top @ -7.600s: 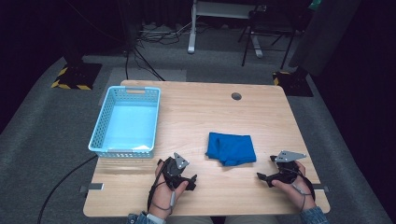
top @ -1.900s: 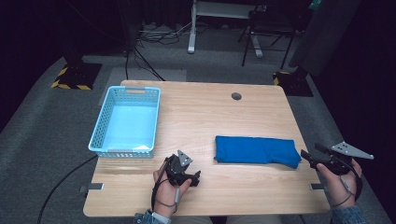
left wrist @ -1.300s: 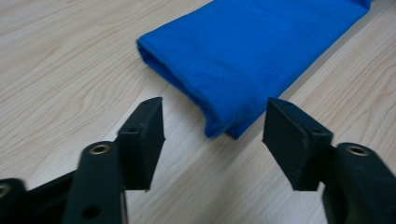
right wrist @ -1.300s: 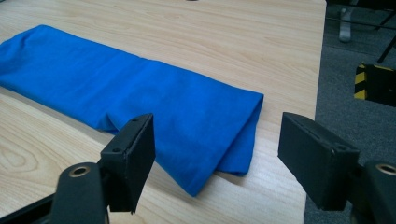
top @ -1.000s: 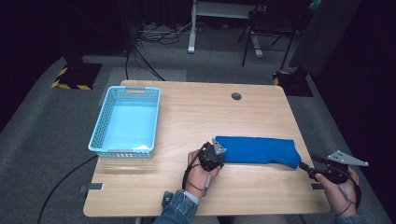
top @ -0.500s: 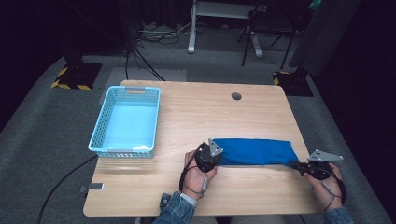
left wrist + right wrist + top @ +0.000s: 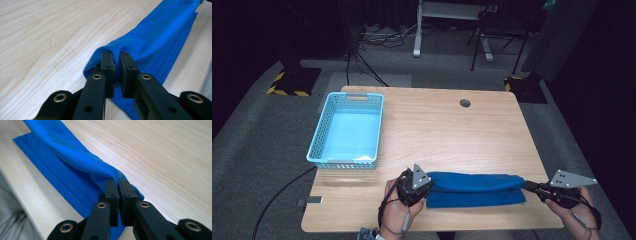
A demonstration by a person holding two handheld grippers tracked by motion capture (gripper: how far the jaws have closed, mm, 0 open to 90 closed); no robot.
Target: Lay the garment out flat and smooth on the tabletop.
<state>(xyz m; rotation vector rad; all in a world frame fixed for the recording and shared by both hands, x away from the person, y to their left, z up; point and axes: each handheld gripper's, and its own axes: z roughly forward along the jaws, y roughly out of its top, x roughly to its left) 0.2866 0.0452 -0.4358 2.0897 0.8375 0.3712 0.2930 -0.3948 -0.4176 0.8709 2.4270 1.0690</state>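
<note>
A blue cloth (image 7: 477,190) lies stretched left to right near the table's front edge. Its upper layer is lifted into a ridge above the flat lower layer. My left gripper (image 7: 432,186) is shut on the cloth's left end, and in the left gripper view the gripper (image 7: 117,56) pinches a fold of the cloth (image 7: 155,42). My right gripper (image 7: 526,185) is shut on the right end. In the right gripper view the gripper (image 7: 118,182) clamps the cloth (image 7: 75,155) just above its hemmed lower layer.
A light blue plastic basket (image 7: 319,145) stands at the table's left side with a pale sheet in its bottom. A round cable hole (image 7: 465,103) sits near the far edge. Bare wooden table (image 7: 452,135) stretches between the basket and the cloth.
The left hand came from the front left to the cloth's left end, and the right gripper came in to its right end. Both shut on the cloth and raised its upper layer.
</note>
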